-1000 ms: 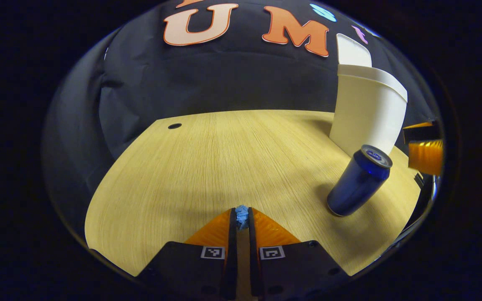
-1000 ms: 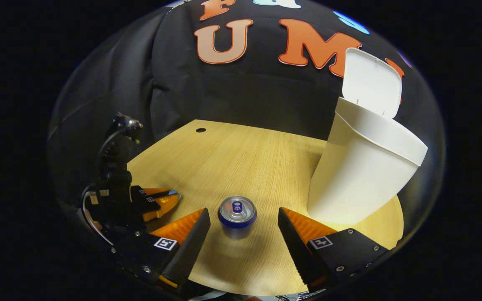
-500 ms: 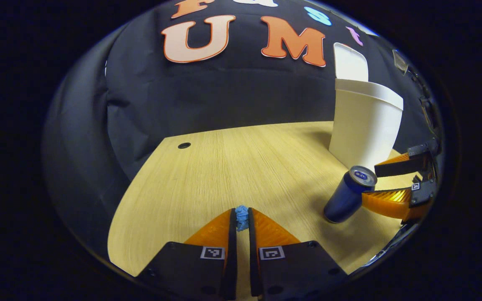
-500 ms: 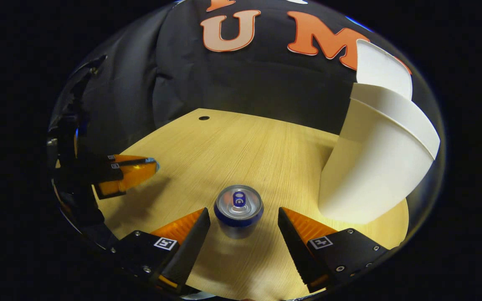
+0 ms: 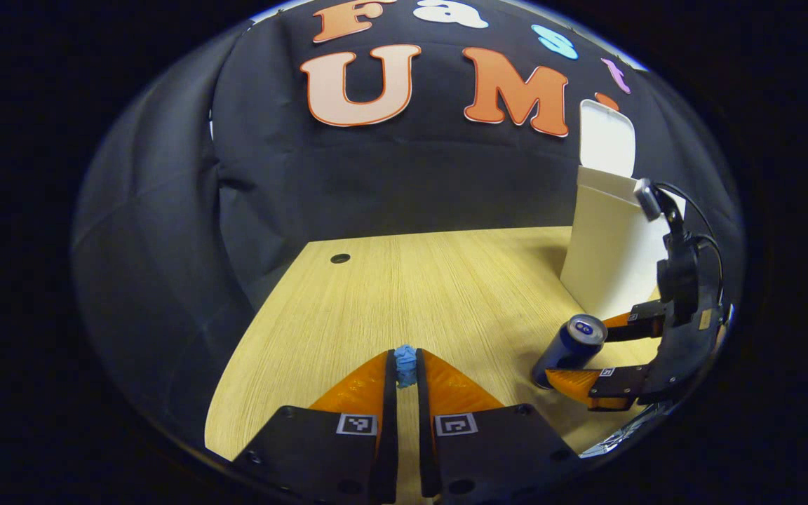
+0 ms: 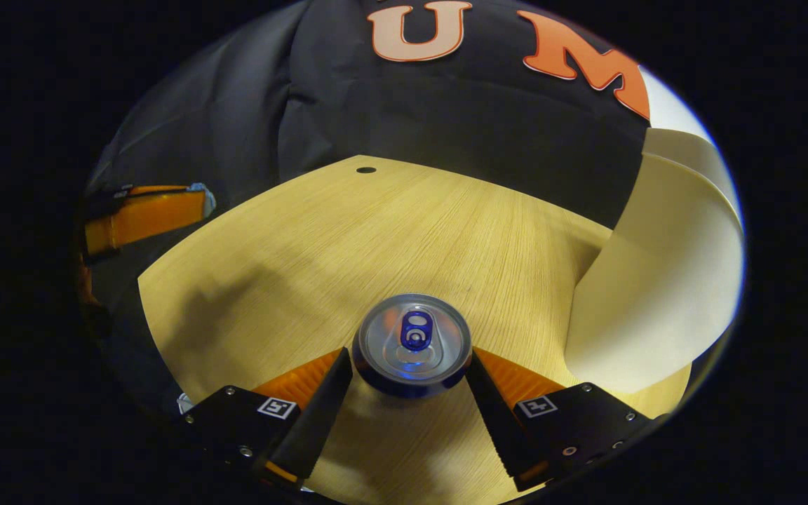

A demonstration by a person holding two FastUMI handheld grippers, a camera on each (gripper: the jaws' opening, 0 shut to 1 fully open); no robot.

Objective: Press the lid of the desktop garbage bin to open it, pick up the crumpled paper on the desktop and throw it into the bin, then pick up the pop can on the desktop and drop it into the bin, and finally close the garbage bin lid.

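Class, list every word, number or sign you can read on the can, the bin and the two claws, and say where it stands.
Pop can: no readable text; its side is barely seen.
Bin: plain white, no text.
Left claw and right claw: square black-and-white markers, coded patterns, no words or numbers.

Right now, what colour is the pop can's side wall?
Dark blue, with a silver top; the pop can side shows best in the left gripper view.
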